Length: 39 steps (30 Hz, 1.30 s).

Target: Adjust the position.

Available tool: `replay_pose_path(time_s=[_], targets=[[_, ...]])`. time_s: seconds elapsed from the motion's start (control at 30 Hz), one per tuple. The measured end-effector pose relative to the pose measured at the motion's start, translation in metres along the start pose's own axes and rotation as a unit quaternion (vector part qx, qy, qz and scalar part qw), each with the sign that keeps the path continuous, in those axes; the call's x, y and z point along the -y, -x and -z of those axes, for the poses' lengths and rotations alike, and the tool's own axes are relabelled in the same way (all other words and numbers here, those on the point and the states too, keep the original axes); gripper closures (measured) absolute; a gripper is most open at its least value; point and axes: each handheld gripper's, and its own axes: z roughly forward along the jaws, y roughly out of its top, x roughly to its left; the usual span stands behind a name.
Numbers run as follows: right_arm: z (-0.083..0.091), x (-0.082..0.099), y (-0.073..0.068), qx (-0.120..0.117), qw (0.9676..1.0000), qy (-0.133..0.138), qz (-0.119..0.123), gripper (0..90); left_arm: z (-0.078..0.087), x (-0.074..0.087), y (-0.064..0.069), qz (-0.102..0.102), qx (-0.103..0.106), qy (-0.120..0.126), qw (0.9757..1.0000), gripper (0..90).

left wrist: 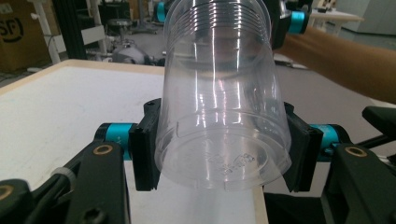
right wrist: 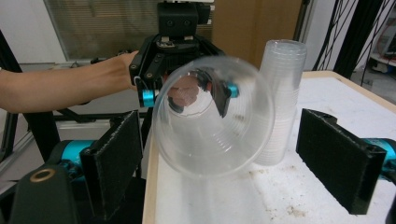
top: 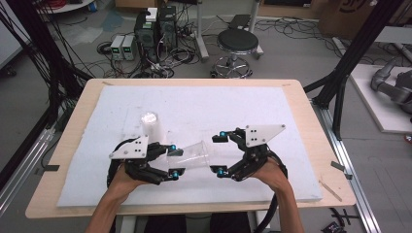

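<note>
"Where am I working?"

"A robotics lab. Behind my pale wooden table topped with a white foam sheet [top: 204, 104], black computer towers [top: 156, 28] sit on the grey floor amid tangled cables, with a round black stool [top: 236, 42] just beside them. Black metal frame struts [top: 357, 48] stand right of the table."

Both forearms come in from the near edge, each hand gripping its tool low over the tabletop [top: 296, 121], the two tools turned inward to face each other. The left gripper [top: 175, 162] has its fingers [left wrist: 142, 154] pressed against the sides of a clear plastic cup [left wrist: 224, 116], clamping its base end. The right gripper [top: 219, 153] stands wide apart, its fingers [right wrist: 343, 163] flanking the cup's open mouth without touching it.
</note>
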Motion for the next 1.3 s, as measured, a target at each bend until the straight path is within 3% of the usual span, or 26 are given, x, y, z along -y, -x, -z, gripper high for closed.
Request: replay_pose_path(time_s=[0.23,0.43,0.77,1.3], targets=[[-0.001,0.006,-0.001,-0.003,1.0,0.008,-0.004,14.7,-0.002,-0.001,0.0,-0.002,0.007,0.009,0.9999,41.6],[-0.003,0.01,-0.001,-0.007,0.9998,0.017,-0.006,14.7,-0.005,-0.002,-0.001,0.004,0.016,0.037,0.9992,41.6],[-0.009,0.015,-0.001,-0.016,0.9993,0.032,-0.012,14.8,-0.01,-0.006,0.0,-0.003,0.021,0.032,0.9993,41.6],[-0.024,0.013,0.0,-0.036,0.9987,0.034,-0.011,14.9,-0.017,-0.008,0.002,-0.007,0.031,0.033,0.999,41.6]])
